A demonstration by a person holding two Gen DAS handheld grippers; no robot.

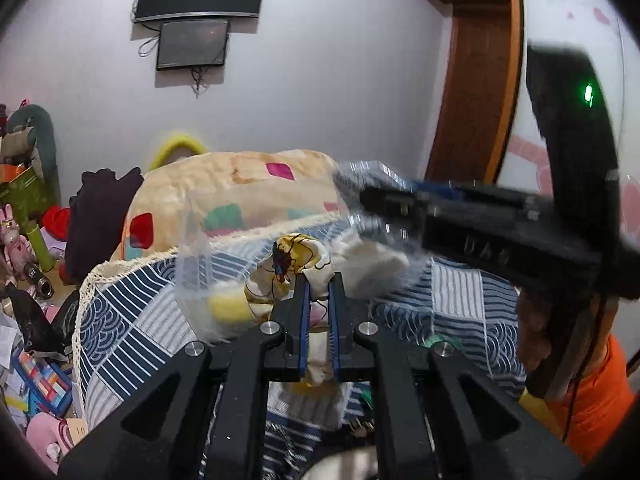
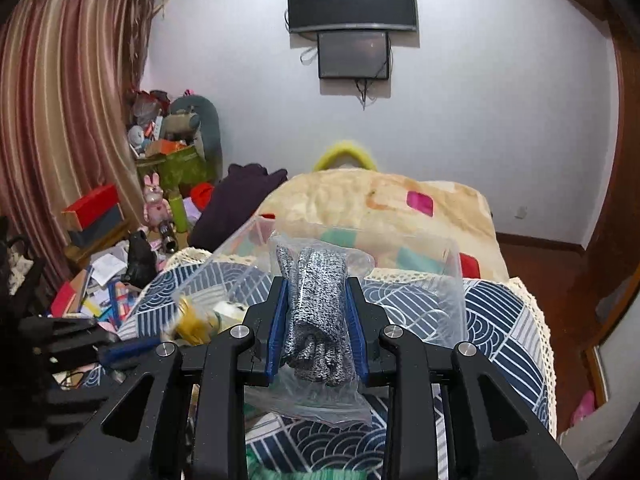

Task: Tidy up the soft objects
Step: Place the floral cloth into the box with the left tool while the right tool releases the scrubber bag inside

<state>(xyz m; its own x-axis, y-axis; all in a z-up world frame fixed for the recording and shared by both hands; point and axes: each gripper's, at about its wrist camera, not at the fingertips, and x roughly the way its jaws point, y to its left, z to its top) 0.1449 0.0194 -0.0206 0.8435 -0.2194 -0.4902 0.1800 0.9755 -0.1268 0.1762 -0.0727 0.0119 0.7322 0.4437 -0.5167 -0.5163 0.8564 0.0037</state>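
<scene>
Both claws are carrying soft things toward the clear bin (image 2: 452, 280) sitting on the bed (image 2: 504, 312). The right claw (image 2: 316, 328) is gripping bagged grey gloves (image 2: 320, 300) above the bin's near edge; the left claw (image 1: 319, 312) is pinching a printed yellow cloth (image 1: 296, 258) over it. Next each load likely needs lowering inside and releasing. The claws are crowding each other, and a blanket (image 2: 384, 200) is bulging just behind the bin.
</scene>
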